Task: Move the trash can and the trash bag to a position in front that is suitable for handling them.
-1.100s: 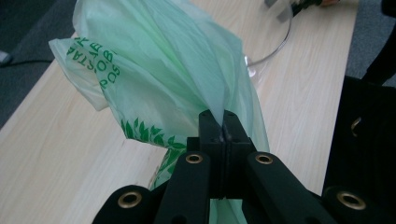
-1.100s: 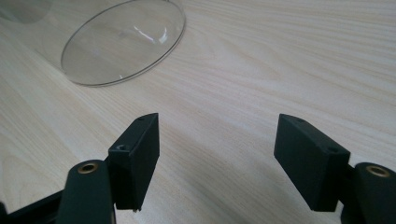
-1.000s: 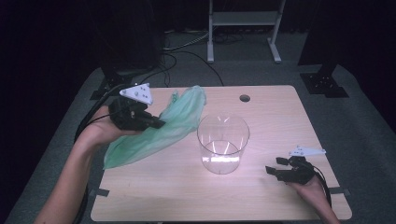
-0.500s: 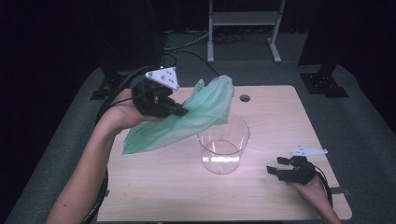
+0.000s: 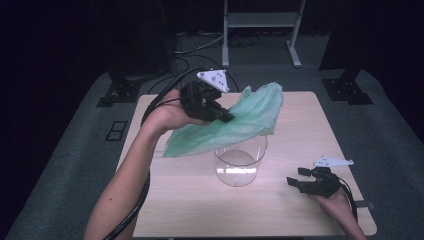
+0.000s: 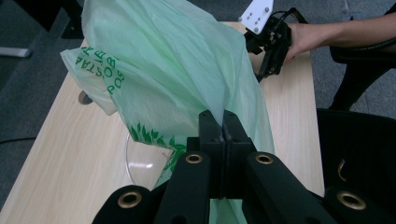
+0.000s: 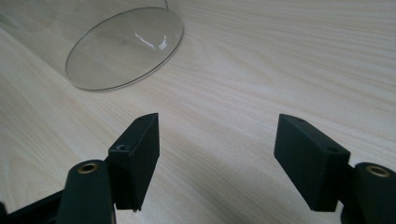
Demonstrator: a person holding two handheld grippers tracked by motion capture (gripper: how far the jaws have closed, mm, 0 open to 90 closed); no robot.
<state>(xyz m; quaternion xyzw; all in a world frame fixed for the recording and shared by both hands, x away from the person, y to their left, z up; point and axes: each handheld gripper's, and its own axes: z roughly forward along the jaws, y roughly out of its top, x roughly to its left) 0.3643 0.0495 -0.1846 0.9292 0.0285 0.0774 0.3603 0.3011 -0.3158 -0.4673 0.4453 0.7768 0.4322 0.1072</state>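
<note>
Currently the left gripper (image 5: 226,116) is raised above the far left part of the wooden table (image 5: 295,215), with its jaws clamped tight on a thin fold of a pale green plastic bag (image 5: 235,122). In the left gripper view the two black jaws meet with only the film of the bag (image 6: 187,79) between them. The bag hangs in the air from that grip. One end spreads to the far right, level with the far edge of the table, and the other end droops to the near left. Green printed lettering and leaf marks show on the bag in the left gripper view.

A clear round glass bowl (image 5: 240,165) stands upright near the middle of the table, directly below the hanging bag. The lower edge of the bag crosses the far rim of the bowl in the high view; whether the two touch cannot be told.

The right gripper (image 5: 296,179) rests low at the near right of the table, well apart from the bowl, with its jaws spread wide and nothing between them. In the right gripper view the base of the bowl (image 7: 123,49) lies beyond the left jaw.
</note>
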